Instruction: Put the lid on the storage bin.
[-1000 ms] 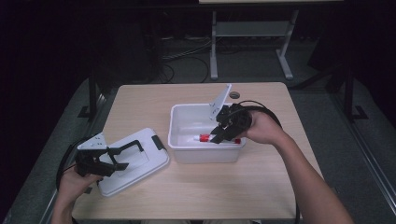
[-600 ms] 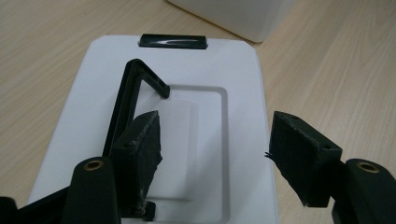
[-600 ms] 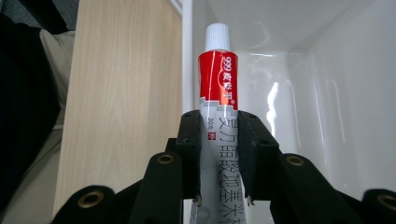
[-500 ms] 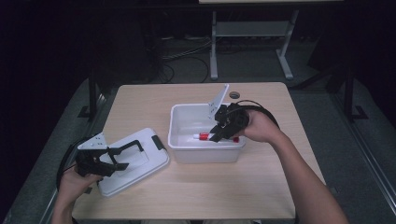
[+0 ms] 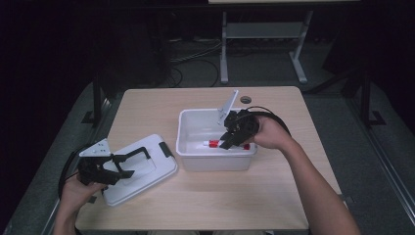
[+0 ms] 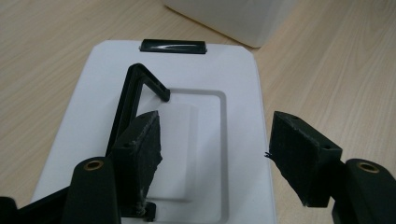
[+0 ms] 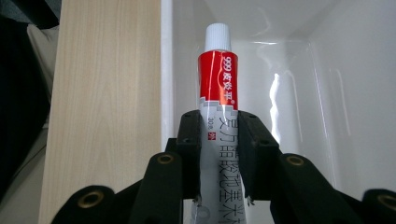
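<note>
Red-and-white tube point(image 7: 217, 93) with white cap, pinched between the jaws of the right gripper point(image 7: 219, 154), pads pressed against both flat sides. Held inside the white bin point(image 5: 188, 147), cap aimed along its floor, close by the near wall; in the high view, seen as the same tube point(image 5: 215, 144) lying low across the bin with the right gripper point(image 5: 234, 137) dipped in from the right. Whether resting on the bin floor or just above it, cannot tell.

Left gripper point(image 6: 212, 154) spread wide, nothing between the pads, hovering over the white lid point(image 6: 233, 84); also seen at the table's near left corner point(image 5: 117, 169). Lid point(image 5: 156, 169) flat on the table, just left of the bin, black handle point(image 6: 140, 93) hinged up, black latch point(image 6: 173, 45) at the far edge.

Light wooden table point(image 5: 161, 105) beneath; dark room around, grey floor. Metal stand point(image 5: 259, 44) and loose cables point(image 5: 191, 61) behind the table, well apart.
</note>
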A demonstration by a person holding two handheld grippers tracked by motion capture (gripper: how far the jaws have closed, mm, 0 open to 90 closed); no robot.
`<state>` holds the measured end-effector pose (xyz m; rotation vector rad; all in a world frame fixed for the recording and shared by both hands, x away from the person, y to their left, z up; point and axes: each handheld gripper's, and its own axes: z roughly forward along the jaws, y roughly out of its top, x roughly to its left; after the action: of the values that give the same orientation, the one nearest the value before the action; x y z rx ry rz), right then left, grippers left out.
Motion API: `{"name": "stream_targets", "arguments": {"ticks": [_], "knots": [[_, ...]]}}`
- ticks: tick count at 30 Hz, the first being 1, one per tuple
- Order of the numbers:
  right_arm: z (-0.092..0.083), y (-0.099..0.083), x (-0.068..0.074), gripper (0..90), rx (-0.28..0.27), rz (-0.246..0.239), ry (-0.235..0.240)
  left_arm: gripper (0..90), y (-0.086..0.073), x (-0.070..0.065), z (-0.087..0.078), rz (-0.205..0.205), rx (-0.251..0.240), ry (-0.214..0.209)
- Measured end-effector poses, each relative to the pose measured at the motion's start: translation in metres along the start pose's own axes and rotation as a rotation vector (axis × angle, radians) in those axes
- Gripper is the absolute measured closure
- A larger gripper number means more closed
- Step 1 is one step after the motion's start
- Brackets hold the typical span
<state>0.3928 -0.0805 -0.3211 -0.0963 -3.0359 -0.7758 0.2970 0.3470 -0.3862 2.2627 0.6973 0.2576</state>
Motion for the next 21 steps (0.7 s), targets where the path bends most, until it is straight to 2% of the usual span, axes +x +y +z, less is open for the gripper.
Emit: {"name": "stream_targets", "arguments": {"ticks": [21], "knots": [[0.015,-0.008,-0.009,71.5,0.021,0.039,0.007,32.7,0.000,0.001,0.002,0.000,0.002,-0.006]]}}
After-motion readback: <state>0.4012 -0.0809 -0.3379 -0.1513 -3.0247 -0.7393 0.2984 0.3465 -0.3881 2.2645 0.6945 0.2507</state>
